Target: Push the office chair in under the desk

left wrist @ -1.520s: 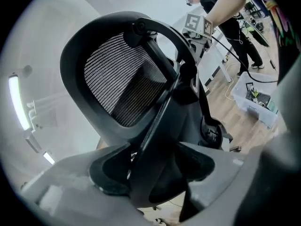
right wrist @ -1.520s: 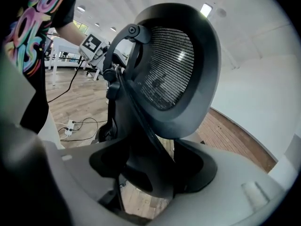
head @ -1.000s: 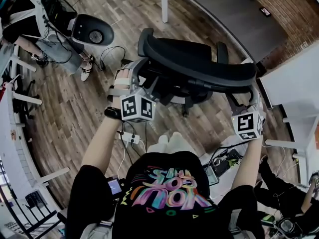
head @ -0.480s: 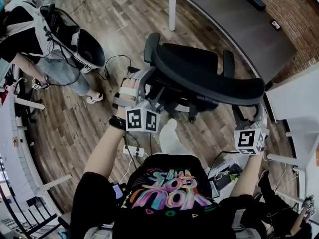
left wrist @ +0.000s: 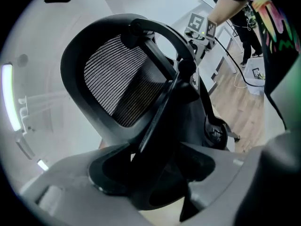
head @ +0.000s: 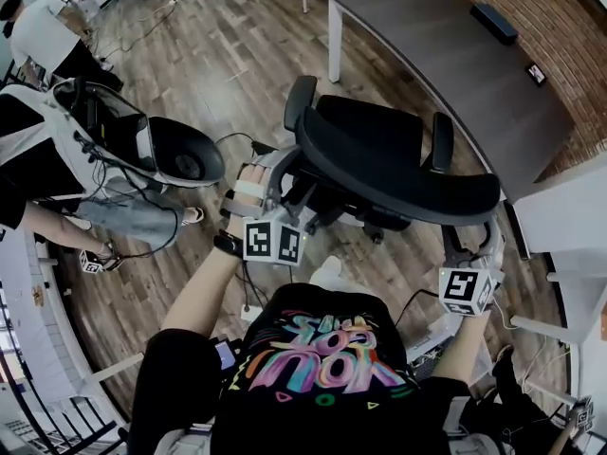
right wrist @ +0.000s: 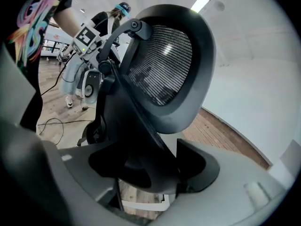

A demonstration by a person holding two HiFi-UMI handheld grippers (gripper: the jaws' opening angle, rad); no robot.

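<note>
The black mesh office chair (head: 398, 173) stands on the wood floor with its seat facing the dark grey desk (head: 446, 64) and its seat front close to the desk's near edge. My left gripper (head: 272, 173) is shut on the left edge of the backrest frame (left wrist: 117, 79), which fills the gap between its jaws. At the other end of the backrest, my right gripper (head: 482, 245) is shut on the right edge of the frame (right wrist: 164, 65). In the gripper views the left gripper (left wrist: 155, 173) and right gripper (right wrist: 150, 168) both show black frame wedged between the jaws.
A person sits at the left beside another chair (head: 180, 154) lying tipped. Cables (head: 237, 140) trail over the floor near the chair's base. A white table (head: 569, 216) stands close on the right. A black box (head: 493, 22) and a phone (head: 538, 72) lie on the desk.
The chair and both grippers have moved forward towards the desk, and more of the desk top has come into view. Both grips are unchanged.
</note>
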